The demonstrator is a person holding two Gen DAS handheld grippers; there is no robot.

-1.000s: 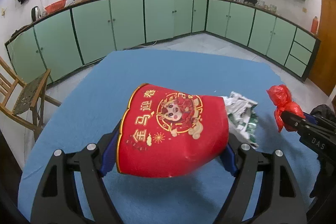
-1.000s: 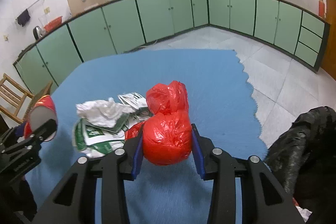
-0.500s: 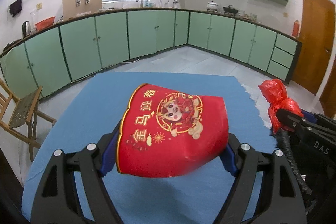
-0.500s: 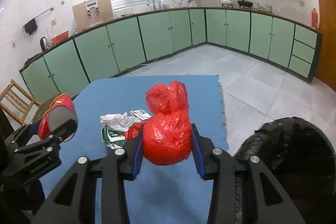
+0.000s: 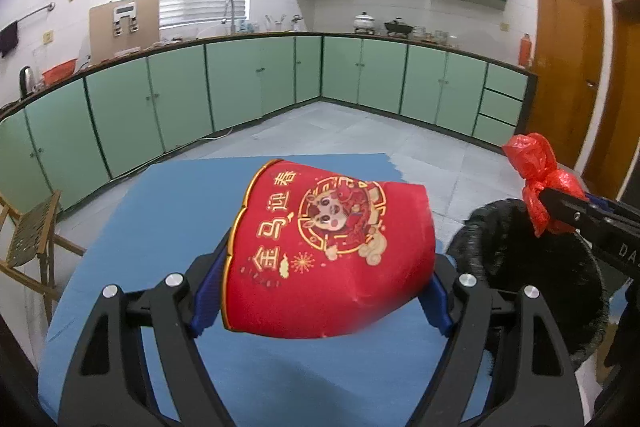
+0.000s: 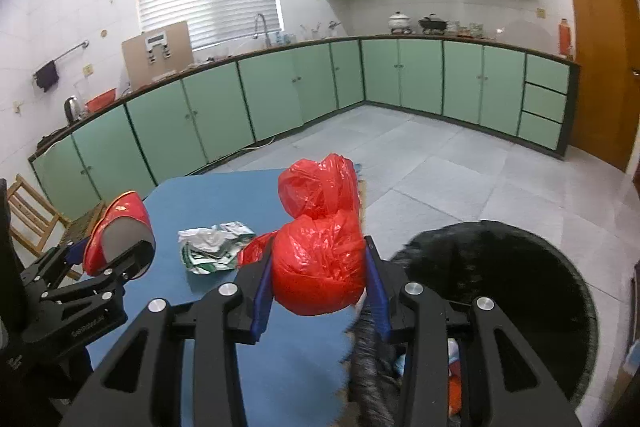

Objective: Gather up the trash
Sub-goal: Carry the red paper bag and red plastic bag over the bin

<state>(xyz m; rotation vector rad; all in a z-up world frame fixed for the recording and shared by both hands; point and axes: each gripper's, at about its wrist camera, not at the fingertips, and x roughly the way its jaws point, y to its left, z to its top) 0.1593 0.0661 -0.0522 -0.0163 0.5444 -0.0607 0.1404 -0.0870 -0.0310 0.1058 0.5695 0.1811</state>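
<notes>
My left gripper (image 5: 320,291) is shut on a squashed red paper cup (image 5: 332,251) with gold characters, held above the blue table (image 5: 160,219); the cup also shows in the right wrist view (image 6: 120,235). My right gripper (image 6: 318,287) is shut on a knotted red plastic bag (image 6: 320,255), held over the table's right edge beside the black-lined trash bin (image 6: 520,291). The bag (image 5: 536,175) and bin (image 5: 520,267) show at the right in the left wrist view. Crumpled green-and-white wrappers (image 6: 212,247) lie on the table.
A wooden chair (image 5: 28,239) stands left of the table. Green kitchen cabinets (image 5: 280,79) run along the far walls across a tiled floor (image 6: 440,163). A wooden door (image 5: 568,75) is at the right. Some trash lies inside the bin (image 6: 454,383).
Both grippers have risen and swung right toward the bin with their loads. The bin has come into the left wrist view and the wrappers have dropped out of it.
</notes>
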